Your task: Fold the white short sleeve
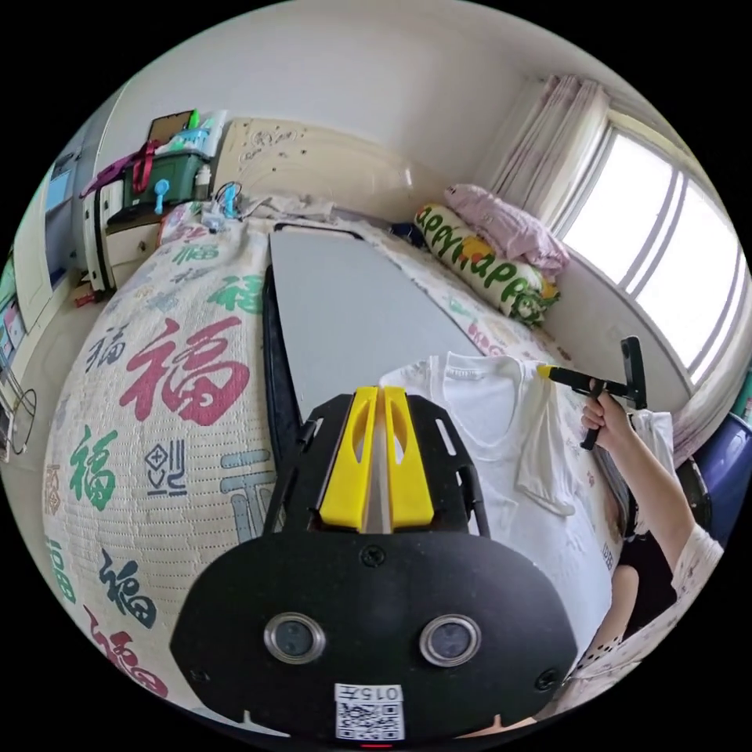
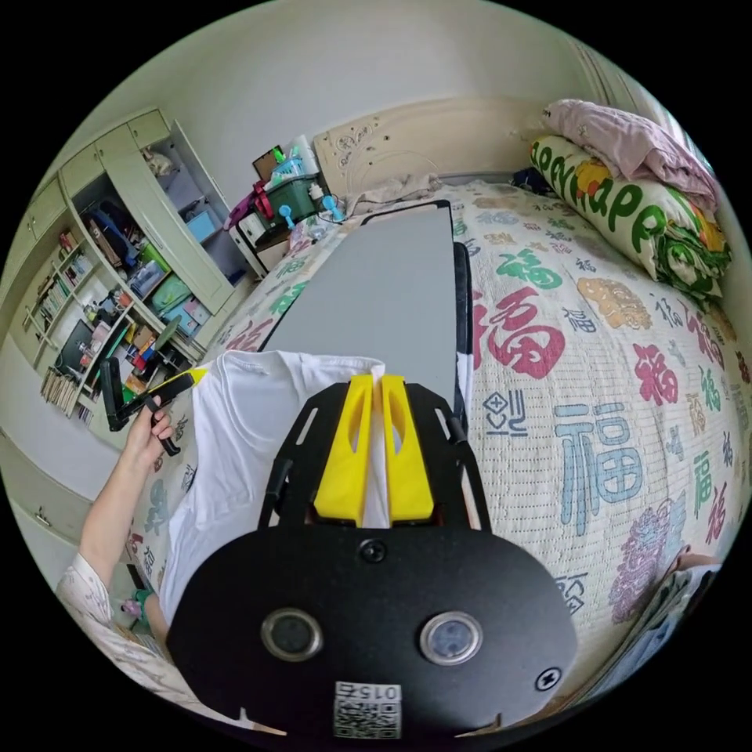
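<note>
Your shirt [image 1: 501, 439] hangs between both grippers over the bed [image 1: 157, 407] and gray board [image 1: 352, 313]. Left gripper [image 1: 376, 395] and right gripper [image 2: 374, 385] each clench a shoulder edge; uneven pulling may slip the thin cloth out.

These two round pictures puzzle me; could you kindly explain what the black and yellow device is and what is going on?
A person holds a handheld gripper in each hand, and a fisheye camera rides on each. The left gripper and right gripper each have yellow jaws pinching a shoulder of the white T-shirt, which is lifted over a grey board lying on a bed's patterned bedspread. In the left gripper view the person's hand holds the right gripper at the far shoulder. Rolled bedding sits by the window.
</note>
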A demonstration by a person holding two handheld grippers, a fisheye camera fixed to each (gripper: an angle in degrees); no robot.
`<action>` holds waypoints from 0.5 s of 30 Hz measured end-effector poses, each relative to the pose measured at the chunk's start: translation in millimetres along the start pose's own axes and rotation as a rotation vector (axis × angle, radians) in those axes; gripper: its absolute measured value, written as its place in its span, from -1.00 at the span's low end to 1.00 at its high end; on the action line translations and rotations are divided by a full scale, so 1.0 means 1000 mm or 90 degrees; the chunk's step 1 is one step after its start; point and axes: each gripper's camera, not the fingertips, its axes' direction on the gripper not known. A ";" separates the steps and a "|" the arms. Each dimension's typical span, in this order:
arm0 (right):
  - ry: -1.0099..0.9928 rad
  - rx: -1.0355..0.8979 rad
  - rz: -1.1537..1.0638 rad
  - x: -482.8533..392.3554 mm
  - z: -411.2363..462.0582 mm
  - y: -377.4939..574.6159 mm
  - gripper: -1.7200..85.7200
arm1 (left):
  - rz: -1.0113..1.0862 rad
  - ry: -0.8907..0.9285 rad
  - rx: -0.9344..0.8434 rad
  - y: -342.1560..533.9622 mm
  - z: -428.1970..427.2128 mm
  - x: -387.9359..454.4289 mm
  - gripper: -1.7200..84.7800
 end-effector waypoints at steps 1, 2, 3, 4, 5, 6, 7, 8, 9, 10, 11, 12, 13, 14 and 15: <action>-0.009 0.016 -0.018 -0.020 -0.029 0.010 -0.94 | 0.018 0.012 0.014 0.003 -0.020 0.014 -0.94; -0.019 0.024 -0.037 -0.040 -0.059 0.023 -0.94 | 0.030 0.017 0.019 0.006 -0.031 0.021 -0.95; -0.027 0.027 -0.045 -0.050 -0.075 0.032 -0.94 | 0.055 0.028 0.027 0.015 -0.055 0.038 -0.95; -0.046 0.033 -0.061 -0.068 -0.108 0.052 -0.94 | 0.068 0.033 0.030 0.020 -0.068 0.047 -0.95; -0.067 0.037 -0.082 -0.086 -0.143 0.077 -0.94 | 0.098 0.049 0.033 0.035 -0.094 0.067 -0.95; -0.077 0.040 -0.094 -0.095 -0.161 0.091 -0.94 | 0.130 0.066 0.033 0.054 -0.122 0.088 -0.94; -0.094 0.042 -0.124 -0.113 -0.197 0.123 -0.94 | 0.169 0.083 0.028 0.079 -0.148 0.112 -0.94; -0.107 0.034 -0.158 -0.131 -0.231 0.158 -0.94 | 0.191 0.090 0.024 0.093 -0.162 0.125 -0.94; -0.112 0.032 -0.175 -0.139 -0.247 0.177 -0.94 | 0.230 0.101 0.014 0.125 -0.186 0.150 -0.94; -0.127 0.024 -0.209 -0.154 -0.278 0.219 -0.94 | 0.251 0.107 0.008 0.142 -0.197 0.163 -0.94; -0.142 0.000 -0.238 -0.168 -0.304 0.262 -0.94 | 0.290 0.116 -0.005 0.180 -0.217 0.188 -0.94; -0.149 -0.012 -0.247 -0.173 -0.314 0.284 -0.94 | 0.315 0.121 -0.022 0.221 -0.232 0.210 -0.94; -0.168 -0.038 -0.267 -0.183 -0.332 0.329 -0.94 | 0.338 0.132 -0.041 0.262 -0.245 0.232 -0.94; -0.177 -0.075 -0.279 -0.191 -0.345 0.373 -0.94 | 0.346 0.138 -0.050 0.284 -0.249 0.242 -0.94; -0.180 -0.089 -0.284 -0.195 -0.351 0.394 -0.94 | 0.366 0.150 -0.067 0.326 -0.257 0.262 -0.94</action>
